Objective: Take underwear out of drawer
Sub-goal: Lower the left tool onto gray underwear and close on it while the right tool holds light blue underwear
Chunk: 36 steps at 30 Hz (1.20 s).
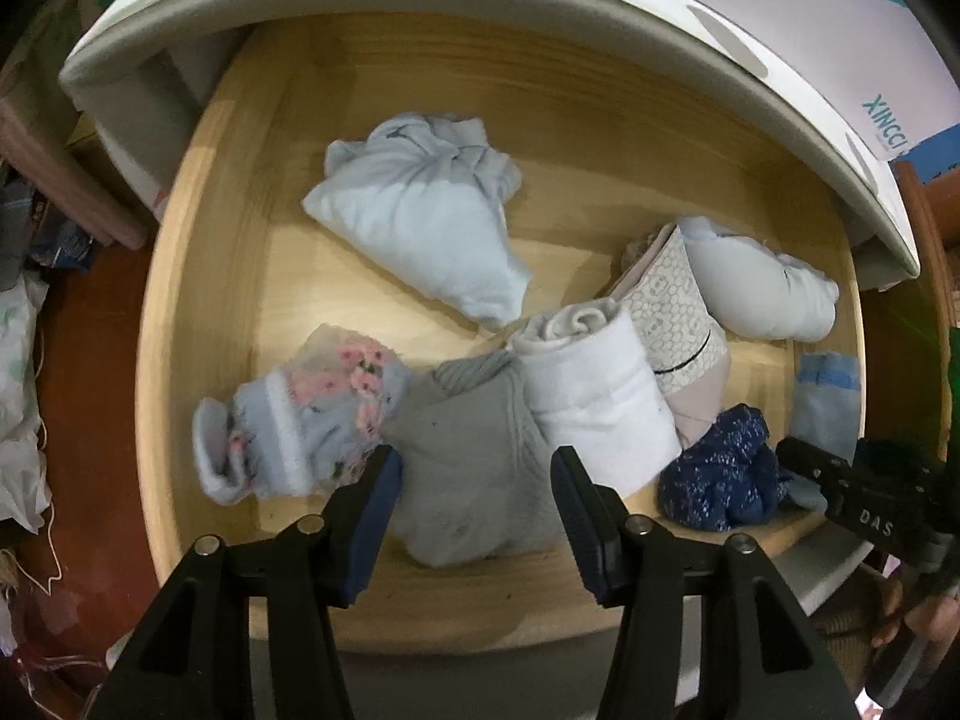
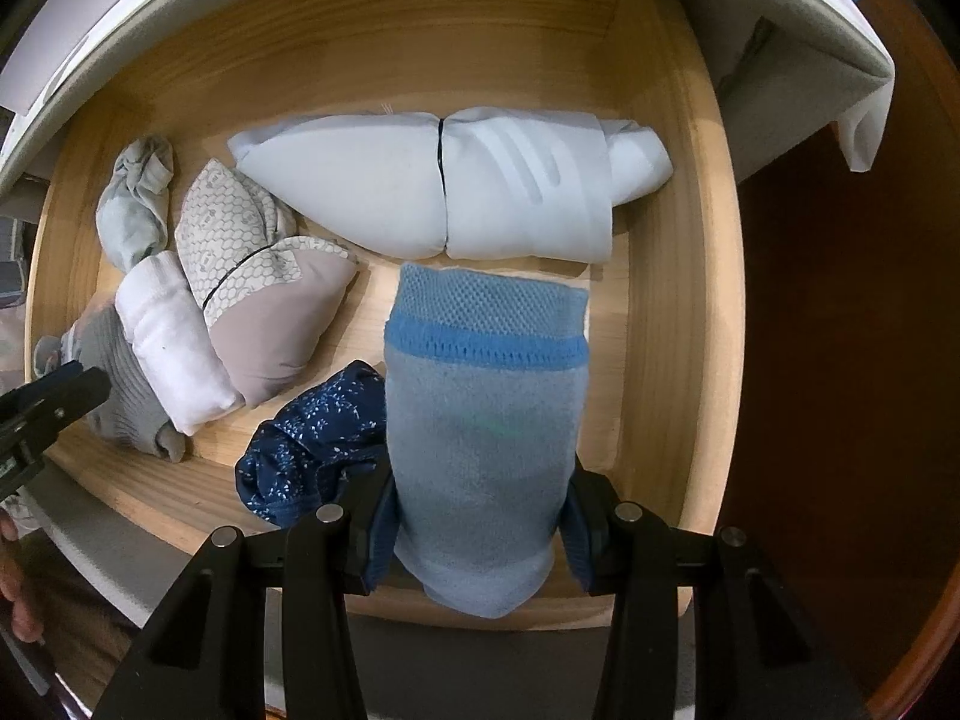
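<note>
over the drawer (image 1: 198,276), left gripper (image 1: 474,468) released, right gripper (image 2: 477,513) grasping light-blue roll (image 2: 486,438).

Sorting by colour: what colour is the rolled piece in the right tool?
Light blue sock roll with a brighter blue band; right wrist view.

one drawer (image 1: 198,276), eight rolled garments (image 1: 420,228)

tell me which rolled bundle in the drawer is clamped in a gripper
The light blue roll with the bright blue band, clamped in the right gripper; the other bundles lie loose.
</note>
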{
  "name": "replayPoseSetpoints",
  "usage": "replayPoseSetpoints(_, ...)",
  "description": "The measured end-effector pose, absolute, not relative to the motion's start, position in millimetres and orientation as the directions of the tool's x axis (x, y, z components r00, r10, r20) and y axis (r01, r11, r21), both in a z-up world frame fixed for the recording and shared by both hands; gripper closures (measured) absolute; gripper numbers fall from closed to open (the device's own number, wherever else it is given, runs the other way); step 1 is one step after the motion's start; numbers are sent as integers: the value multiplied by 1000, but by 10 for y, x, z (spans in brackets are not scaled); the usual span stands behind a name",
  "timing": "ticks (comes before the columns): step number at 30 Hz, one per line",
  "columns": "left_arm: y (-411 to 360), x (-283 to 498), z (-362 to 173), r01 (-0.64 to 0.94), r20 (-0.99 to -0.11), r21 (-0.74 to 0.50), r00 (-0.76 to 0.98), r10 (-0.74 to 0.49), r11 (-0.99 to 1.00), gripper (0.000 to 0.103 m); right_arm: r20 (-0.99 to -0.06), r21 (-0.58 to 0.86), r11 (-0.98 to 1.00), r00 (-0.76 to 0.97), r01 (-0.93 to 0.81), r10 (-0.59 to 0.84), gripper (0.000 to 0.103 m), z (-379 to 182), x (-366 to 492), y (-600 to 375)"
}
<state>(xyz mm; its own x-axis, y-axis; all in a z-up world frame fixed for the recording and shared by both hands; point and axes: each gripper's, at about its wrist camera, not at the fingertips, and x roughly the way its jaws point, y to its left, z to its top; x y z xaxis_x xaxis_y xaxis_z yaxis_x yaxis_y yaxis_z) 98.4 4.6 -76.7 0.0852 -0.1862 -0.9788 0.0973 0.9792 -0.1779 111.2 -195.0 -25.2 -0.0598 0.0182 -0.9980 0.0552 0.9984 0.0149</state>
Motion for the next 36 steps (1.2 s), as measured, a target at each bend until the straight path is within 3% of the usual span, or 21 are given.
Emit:
replayPoseSetpoints(14,-193,1224,-996,117,-994,-79,64,-87,990,50,-994,50,996,-89,79,57,60,-232,1120,-2160)
replayPoseSetpoints(24,-258,1034,-939,154,-991,-49,119,-67,987,69,-994,39,995,-102,92,48,60,-380,1152,-2199)
replayPoseSetpoints(36,-208,858,-731,155,-986,-64,144,-87,986,72,-989,35,994,-136,104,49,60,-442,1177,-2189)
